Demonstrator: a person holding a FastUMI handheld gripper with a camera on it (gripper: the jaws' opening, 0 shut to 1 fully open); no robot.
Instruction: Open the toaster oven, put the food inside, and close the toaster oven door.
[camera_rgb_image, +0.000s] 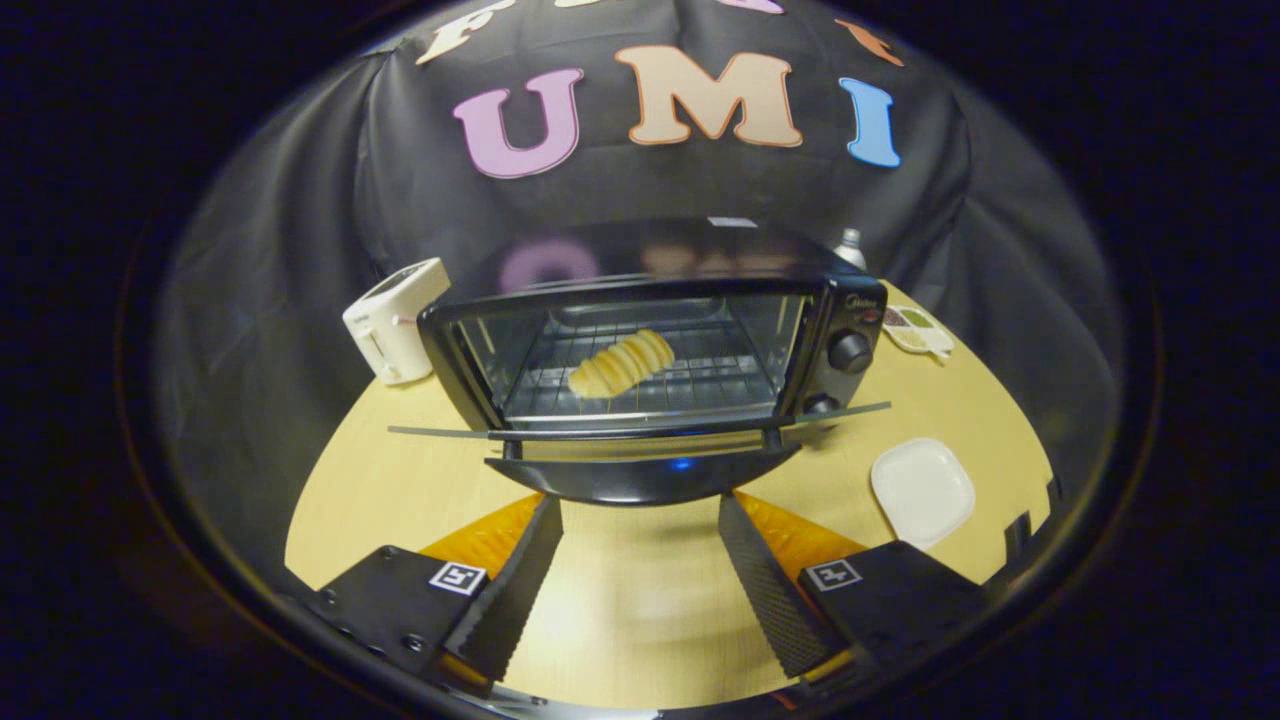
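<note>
Sitting at the centre of the frame, the black toaster oven (650, 350) had its glass door (640, 450) folded down flat toward the camera, the handle edge reaching just ahead of the fingertips. Inside, on the wire rack (690, 385), lay the food (620, 365), a ridged yellow pastry resting at a slant in the left-middle of the cavity. 2 dark knobs (848, 352) stood on the oven's right panel.

The gripper (640, 515) was at the bottom centre of the frame, its 2 fingers spread wide apart with only bare tabletop between them, holding nothing; their tips sat just short of the lowered door.

The light wooden table (630, 600) carried the rest. A white toaster (392, 322) stood in the left middle of the frame, just beside the oven's left side. A white square plate (922, 490) lay at the right, lower than the oven and apart from it. A small divided dish (918, 330) lay further back at the right, and a grey bottle top (850, 246) showed behind the oven's upper right corner.
</note>
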